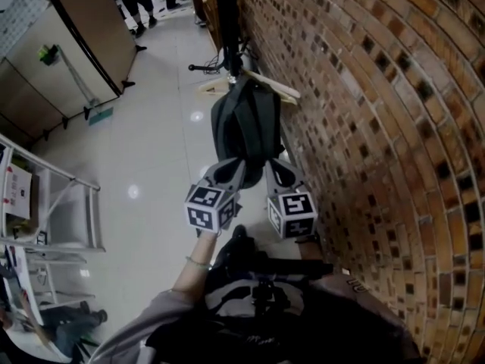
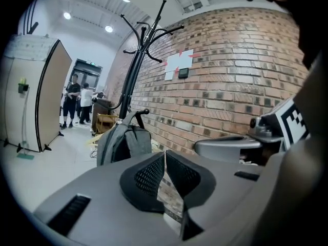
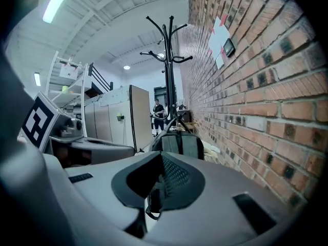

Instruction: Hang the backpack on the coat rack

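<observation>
A dark grey backpack [image 1: 242, 123] stands upright on the pale floor beside the brick wall, just in front of the black coat rack [image 1: 227, 21]. The left gripper view shows the backpack [image 2: 125, 142] ahead and to the left, below the rack's pole [image 2: 134, 70]. In the right gripper view the backpack [image 3: 179, 145] is straight ahead, under the rack [image 3: 169, 70]. My left gripper [image 1: 239, 165] and right gripper [image 1: 271, 165] are side by side, short of the backpack and pointing at it. Both are shut, pad tips together [image 2: 165, 155] [image 3: 161, 158]. Something dark shows low in the right gap.
The brick wall [image 1: 379, 127] runs close along the right. Wooden hangers [image 1: 265, 88] lie by the rack's foot. A beige partition [image 1: 83, 29] and a metal shelf frame [image 1: 68, 203] stand to the left. People [image 2: 77, 99] stand far down the hall.
</observation>
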The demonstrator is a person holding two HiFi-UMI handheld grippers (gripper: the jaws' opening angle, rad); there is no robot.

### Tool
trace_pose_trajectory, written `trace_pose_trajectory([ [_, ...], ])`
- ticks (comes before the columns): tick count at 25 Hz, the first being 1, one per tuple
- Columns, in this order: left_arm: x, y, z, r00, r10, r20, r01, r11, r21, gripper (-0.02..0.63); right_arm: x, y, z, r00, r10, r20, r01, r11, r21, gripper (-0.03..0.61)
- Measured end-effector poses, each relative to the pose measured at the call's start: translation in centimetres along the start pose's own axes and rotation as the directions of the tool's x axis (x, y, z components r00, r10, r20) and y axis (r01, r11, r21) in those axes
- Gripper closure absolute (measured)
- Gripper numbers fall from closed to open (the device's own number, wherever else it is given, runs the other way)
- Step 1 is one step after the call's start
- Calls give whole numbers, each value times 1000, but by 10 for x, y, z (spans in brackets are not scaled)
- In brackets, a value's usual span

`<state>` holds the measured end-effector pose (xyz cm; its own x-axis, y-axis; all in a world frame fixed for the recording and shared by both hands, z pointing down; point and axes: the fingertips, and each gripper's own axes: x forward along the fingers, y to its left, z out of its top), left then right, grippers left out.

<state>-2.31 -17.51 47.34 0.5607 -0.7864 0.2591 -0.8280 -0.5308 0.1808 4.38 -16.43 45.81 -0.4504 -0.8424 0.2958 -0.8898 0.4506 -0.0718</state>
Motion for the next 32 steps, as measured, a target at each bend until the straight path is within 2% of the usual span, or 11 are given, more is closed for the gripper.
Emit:
trace_pose_trajectory([
  [6, -11, -19, -4, 999, 37, 7, -37, 999, 7, 606, -14, 4, -3, 999, 41, 26, -41, 999, 24, 571],
  [13, -27, -25, -9, 999, 41, -11, -41, 999, 24, 606, -22, 18, -10, 997, 71, 33, -72, 996, 43, 571],
  [32, -48, -9, -12, 998, -52, -25, 53, 998, 30, 606, -22, 54, -7, 1000, 6, 29, -8, 998, 66, 571],
])
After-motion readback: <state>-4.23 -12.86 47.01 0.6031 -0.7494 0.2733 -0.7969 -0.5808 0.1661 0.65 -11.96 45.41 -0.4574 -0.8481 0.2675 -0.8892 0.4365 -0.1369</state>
